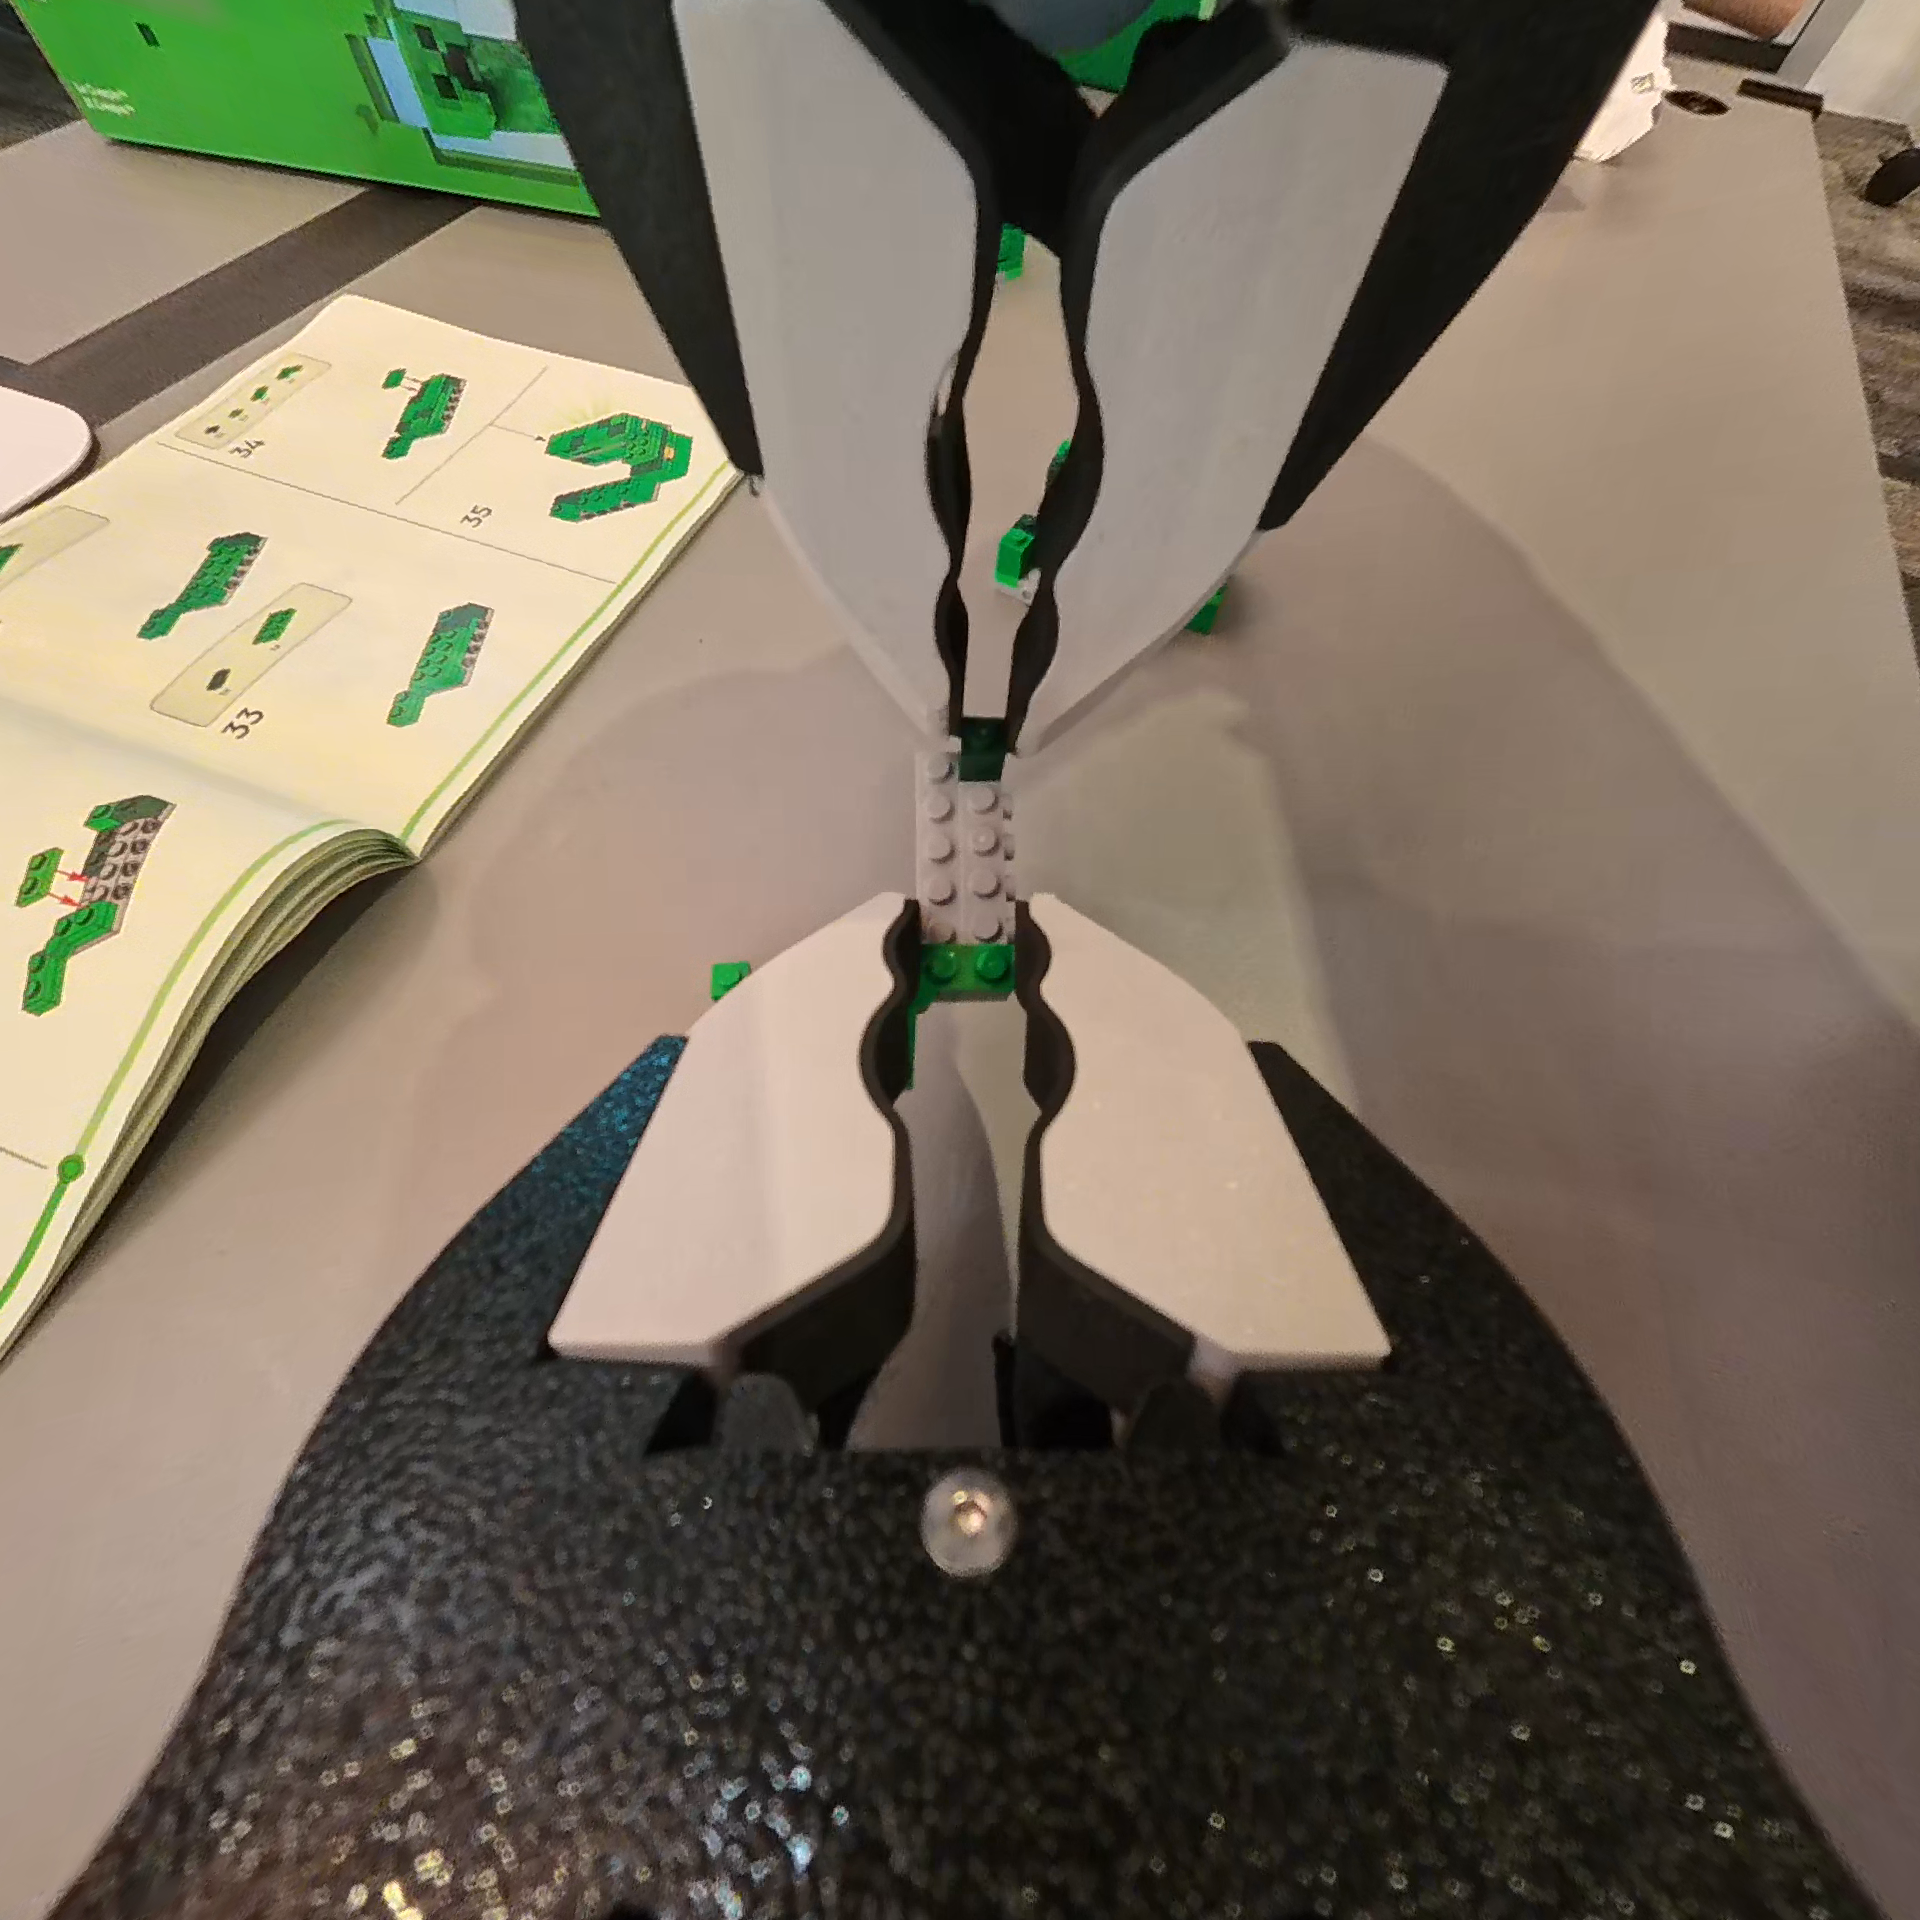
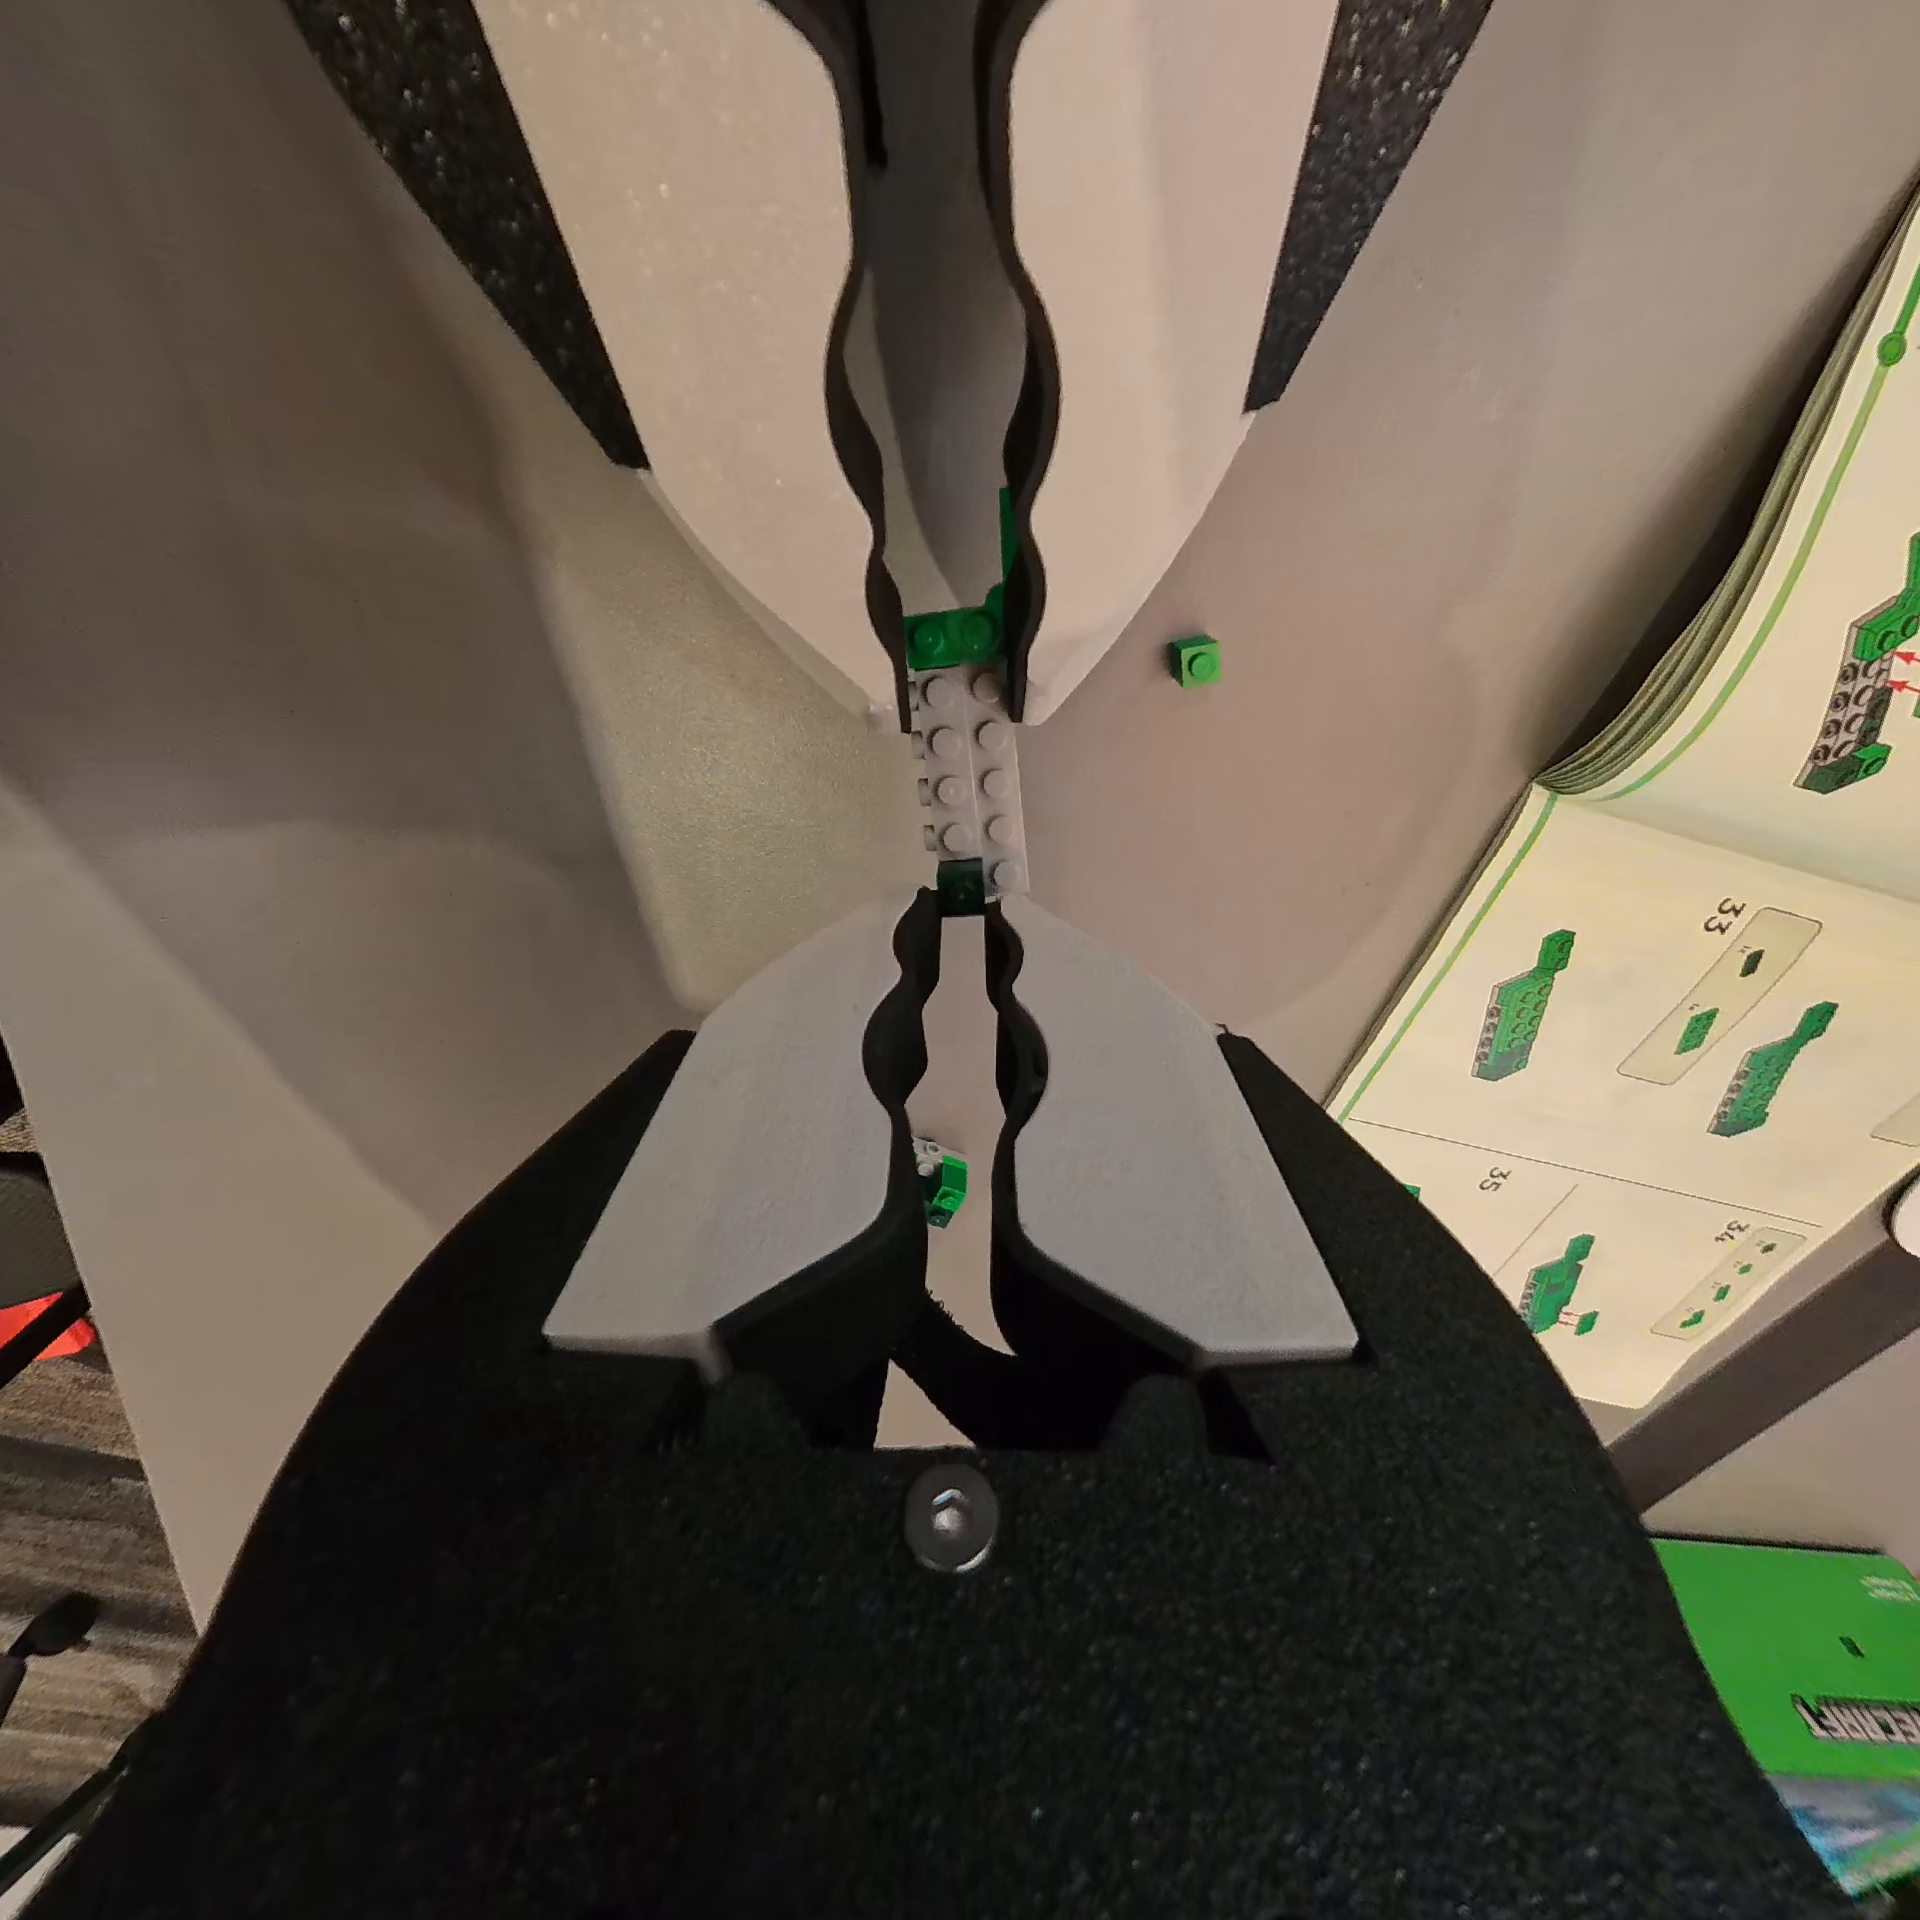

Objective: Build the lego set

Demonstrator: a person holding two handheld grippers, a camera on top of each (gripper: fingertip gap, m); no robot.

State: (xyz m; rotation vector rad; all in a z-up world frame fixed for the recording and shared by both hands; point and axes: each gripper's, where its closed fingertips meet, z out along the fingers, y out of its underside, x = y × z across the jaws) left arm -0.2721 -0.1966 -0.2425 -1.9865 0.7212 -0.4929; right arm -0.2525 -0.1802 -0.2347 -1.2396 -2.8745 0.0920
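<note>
A small lego assembly is held in the air between both grippers: a grey studded plate with a bright green plate at one end and a dark green piece at the other. My left gripper is shut on the bright green end. My right gripper comes in from the opposite side and is shut on the dark green end. In the right wrist view my right gripper grips the dark green piece, the grey plate runs away from it, and the left gripper holds the bright green end.
An open instruction booklet lies on the grey table to the left, also in the right wrist view. A green box stands behind it. Loose green bricks lie under and beside the grippers. Less than 4 cm separates the two grippers' tips.
</note>
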